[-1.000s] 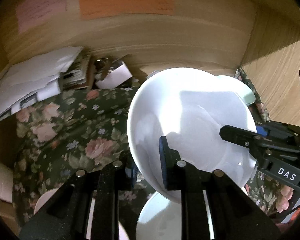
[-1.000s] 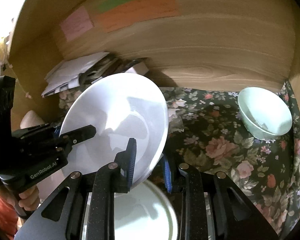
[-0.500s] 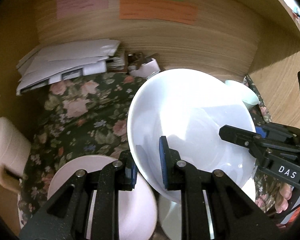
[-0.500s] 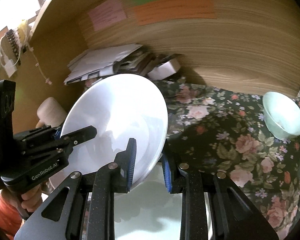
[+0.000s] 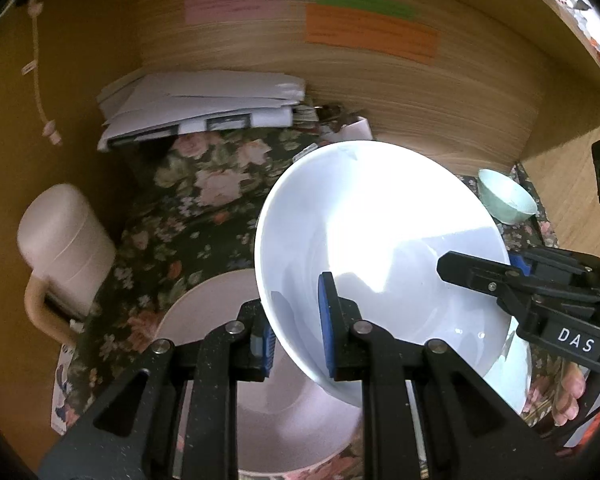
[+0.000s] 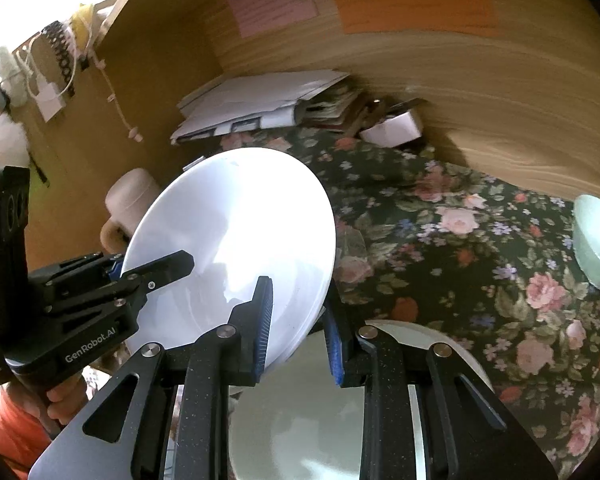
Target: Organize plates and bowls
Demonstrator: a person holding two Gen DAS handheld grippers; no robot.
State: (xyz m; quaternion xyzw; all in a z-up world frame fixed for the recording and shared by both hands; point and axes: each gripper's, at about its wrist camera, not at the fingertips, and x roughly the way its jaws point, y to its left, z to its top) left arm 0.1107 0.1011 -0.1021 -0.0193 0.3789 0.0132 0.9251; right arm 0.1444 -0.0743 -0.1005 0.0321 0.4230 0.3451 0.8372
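Left wrist view shows the left gripper clamped on the near rim of a white plate, one blue pad inside the dish and one behind its underside. The plate is held tilted, its far edge raised, off the floral cloth. The right gripper bites the same plate from the right side of this view, its upper finger lying across the plate's inner face; fingers of the person's hand show below it. Directly beneath and ahead of the left gripper lies a pink plate on the cloth. Left of the gripper stands a pink mug with its handle toward the camera. Far ahead, a stack of white papers rests against the wooden back panel, which carries pink, green and orange notes. Ahead to the right sits a small pale green bowl.

Right wrist view has the right gripper closed on the white plate's rim at lower right, with the left gripper gripping its left side. Under the right gripper rests a pale plate; the green bowl stands well apart at far right.
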